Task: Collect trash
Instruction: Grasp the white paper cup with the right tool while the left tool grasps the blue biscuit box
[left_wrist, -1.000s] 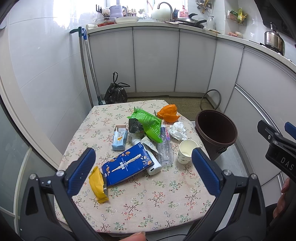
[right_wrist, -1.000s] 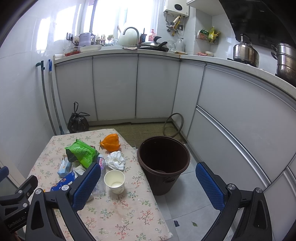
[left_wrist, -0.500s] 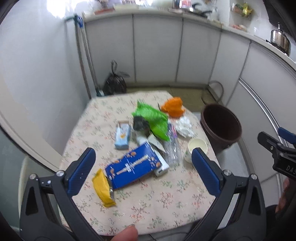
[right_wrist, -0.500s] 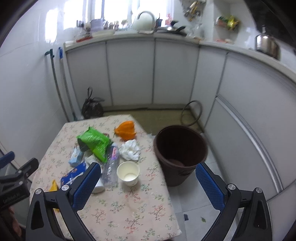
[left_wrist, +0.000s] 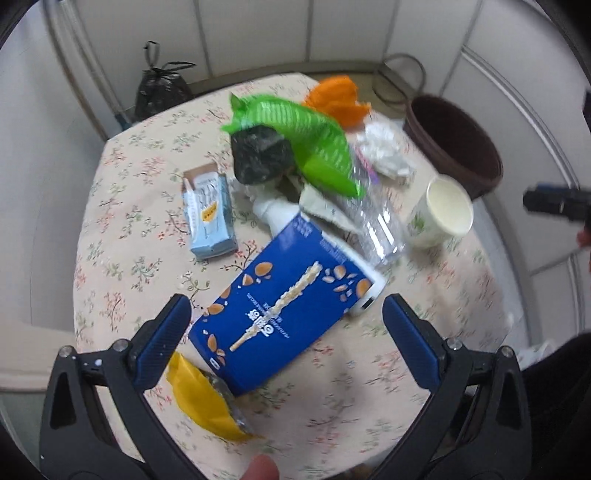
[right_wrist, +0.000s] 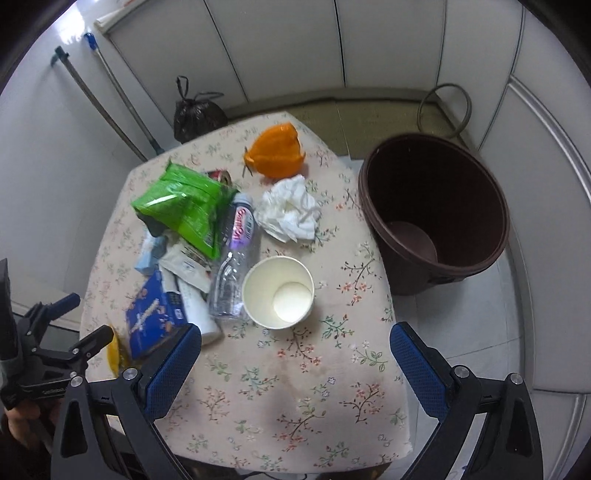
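While both claws are hovering wide open and holding nothing, the left claw (left_wrist: 286, 325) is lining up over the blue carton (left_wrist: 284, 314) and the right claw (right_wrist: 295, 354) is facing the cup (right_wrist: 279, 291). Closing across the carton's narrow width is looking like the safest grip. At the carton's 7 o'clock a yellow wrapper (left_wrist: 203, 402) is touching it; a bottle (right_wrist: 236, 266) is crowding the cup's 9 o'clock. The bin (right_wrist: 436, 210) is standing off the surface (right_wrist: 295, 398) at 2 o'clock.
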